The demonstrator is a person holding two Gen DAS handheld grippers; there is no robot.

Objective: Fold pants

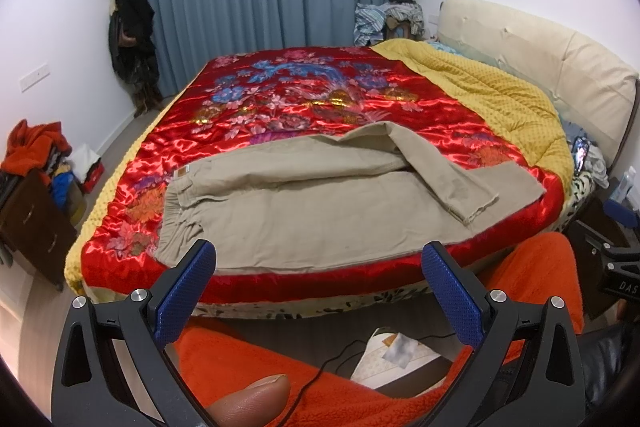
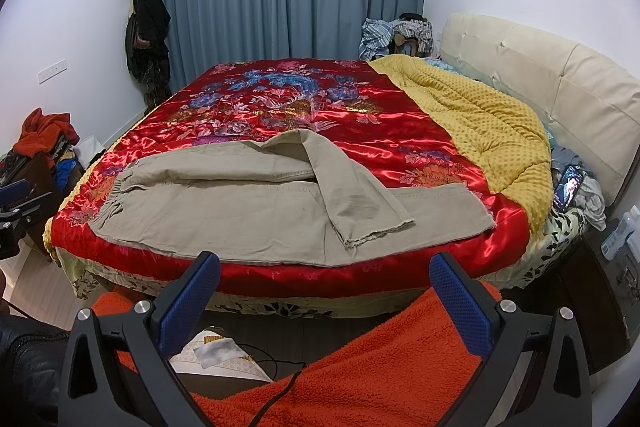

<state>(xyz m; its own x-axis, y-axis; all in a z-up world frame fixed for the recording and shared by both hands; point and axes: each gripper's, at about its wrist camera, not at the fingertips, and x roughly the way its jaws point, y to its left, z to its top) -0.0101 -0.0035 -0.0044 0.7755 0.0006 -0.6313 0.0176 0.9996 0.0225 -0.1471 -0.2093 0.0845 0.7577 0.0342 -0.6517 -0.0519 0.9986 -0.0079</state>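
Note:
Beige pants [image 1: 304, 205] lie across the near edge of the bed, waistband to the left, legs to the right. The far leg is bent back, and its hem lies on top of the near leg [image 1: 476, 205]. They also show in the right wrist view [image 2: 256, 215]. My left gripper [image 1: 318, 259] is open and empty, held before the bed's edge near the waistband side. My right gripper [image 2: 324, 269] is open and empty, before the bed's edge below the legs. Neither touches the pants.
The bed carries a red satin floral quilt [image 1: 304, 99] with a yellow blanket [image 1: 488, 91] folded back by the cream headboard [image 1: 560, 67]. A phone [image 2: 568, 189] lies at the right. An orange fleece [image 2: 380, 359] is below the grippers. A dresser [image 1: 32, 223] stands left.

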